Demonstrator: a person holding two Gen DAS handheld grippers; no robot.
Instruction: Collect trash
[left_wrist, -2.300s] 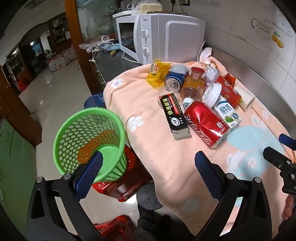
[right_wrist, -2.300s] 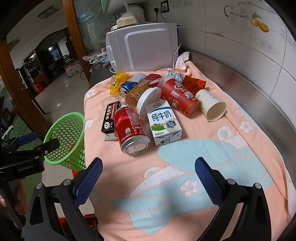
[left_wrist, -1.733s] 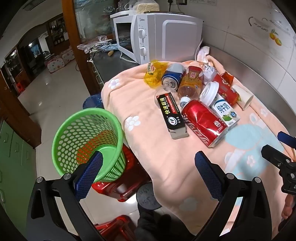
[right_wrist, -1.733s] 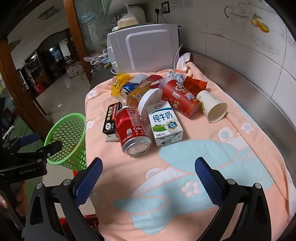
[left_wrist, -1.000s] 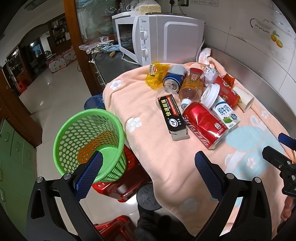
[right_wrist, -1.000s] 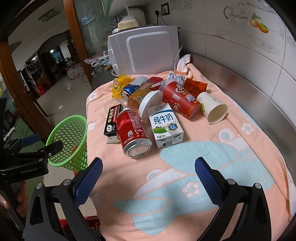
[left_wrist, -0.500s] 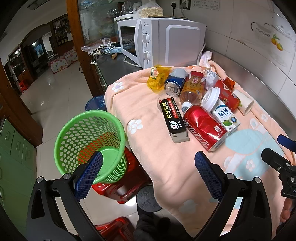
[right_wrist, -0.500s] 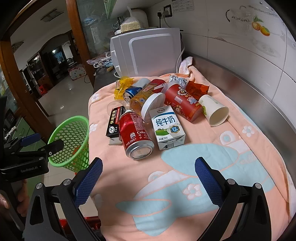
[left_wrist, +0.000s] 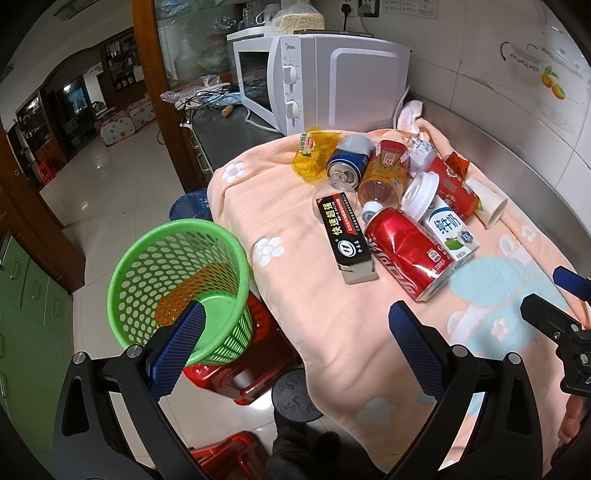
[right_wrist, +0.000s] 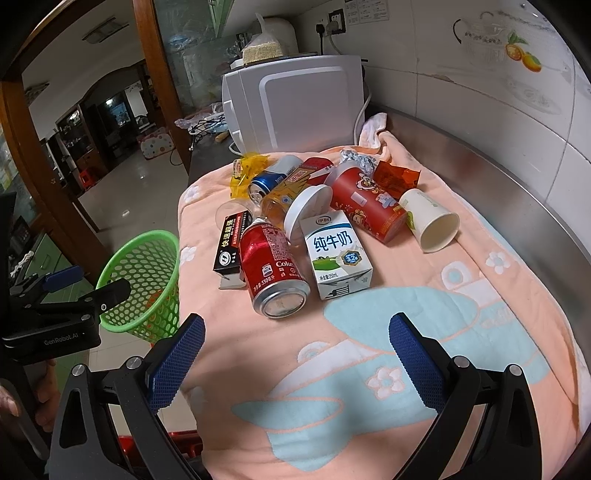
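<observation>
A pile of trash lies on the peach blanket (left_wrist: 332, 325): a red cola can (left_wrist: 406, 251) (right_wrist: 271, 258), a milk carton (right_wrist: 334, 254), a black box (left_wrist: 343, 232), a blue can (left_wrist: 349, 162), a plastic bottle (left_wrist: 384, 177), a red cup tub (right_wrist: 364, 201), a paper cup (right_wrist: 432, 219) and a yellow wrapper (left_wrist: 310, 155). A green mesh basket (left_wrist: 177, 284) (right_wrist: 142, 280) stands on a red stool beside the counter. My left gripper (left_wrist: 295, 332) hangs open between the basket and the blanket's edge. My right gripper (right_wrist: 295, 343) is open over the blanket, short of the cola can. Both hold nothing.
A white microwave (left_wrist: 317, 81) stands behind the pile. A tiled wall (right_wrist: 498, 92) and steel counter (right_wrist: 517, 177) bound the right side. Red stools (left_wrist: 236, 373) sit under the basket. Tiled floor (left_wrist: 110, 184) opens to the left.
Both grippers have drifted slightly back and up, so the pile sits a little farther off. Nothing has been grasped or moved on the blanket.
</observation>
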